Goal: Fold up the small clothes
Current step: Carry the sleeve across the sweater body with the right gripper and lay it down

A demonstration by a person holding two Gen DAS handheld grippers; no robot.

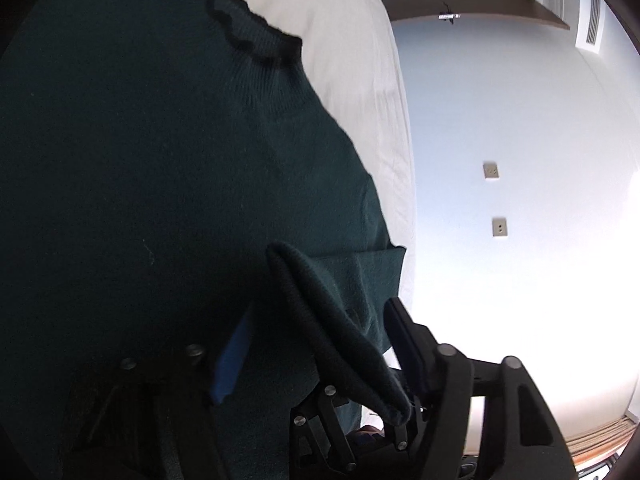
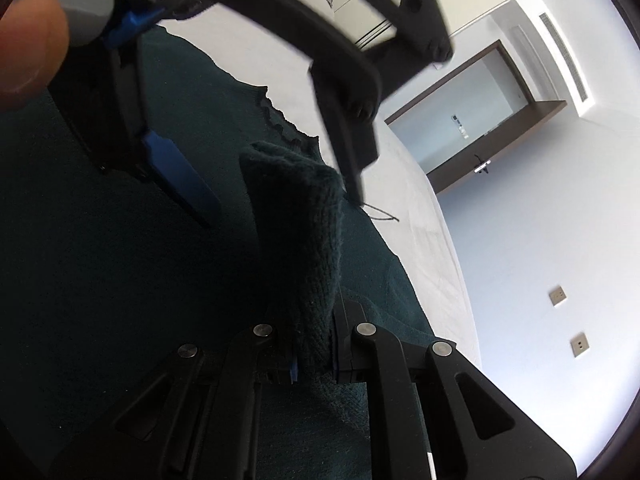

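Sweater [image 1: 160, 180] lies on the bed [image 1: 352, 60]. My right tongs [image 2: 314, 356] pinch its cuff [image 2: 296, 216]; left tongs [image 2: 280, 200] gape around it at 12 o'clock. A loose grab could drop it.

A: What colour is the sweater [image 1: 160, 184]?
B: Dark green, ribbed, its frilled collar [image 1: 256, 36] edged black.
A: And under it?
B: A plain white sheet [image 1: 360, 80]. Both grippers are black with blue pads [image 2: 180, 176]. The wall [image 1: 500, 120] is pale, its door frame [image 2: 516, 76] brown.

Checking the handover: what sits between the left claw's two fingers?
A raised fold of the dark green sweater, pinched lower down by the right claw; the right wrist view shows it.
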